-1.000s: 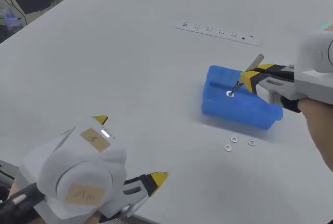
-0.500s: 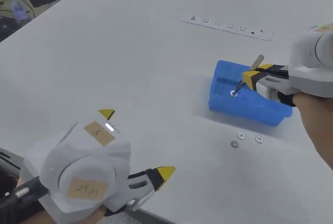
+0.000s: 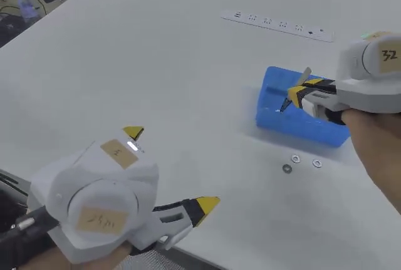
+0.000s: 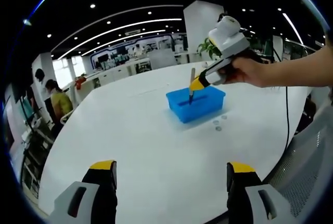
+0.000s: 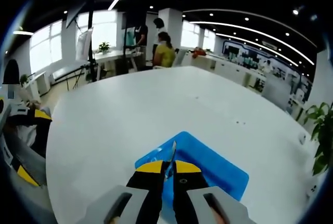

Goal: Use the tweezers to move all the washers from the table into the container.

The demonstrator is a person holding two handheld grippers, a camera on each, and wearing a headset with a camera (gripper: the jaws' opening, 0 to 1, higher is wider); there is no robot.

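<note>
Shows no washer now at the tips of the tweezers [image 3: 285, 103], where a small bright one hung a second ago; presumably dropped into the container [image 3: 301, 131], though cannot make it out inside. At far left, holds the left gripper [image 3: 170, 169] low over the near edge of the table [image 3: 156, 63], jaws wide apart and empty, well apart from the work. Further right, presents the container as a shallow blue rectangular tray, open on top, with the tweezers' points dipped over its left end. Just in front of the tray, on bare table, leaves three washers [image 3: 295, 158] in a loose cluster, near one another but not touching: small flat rings, thin, pale grey metal, each with a hole. Judges them light, stiff and slippery, lying flush on a smooth top, so likely to skate away or flip under a careless nudge; best to pinch across one side of the ring, one point through the hole and the other outside the rim. At far right, has the right gripper [image 3: 294, 94] with jaws clamped together on the tweezers' shanks, pointing them leftward and down
</note>
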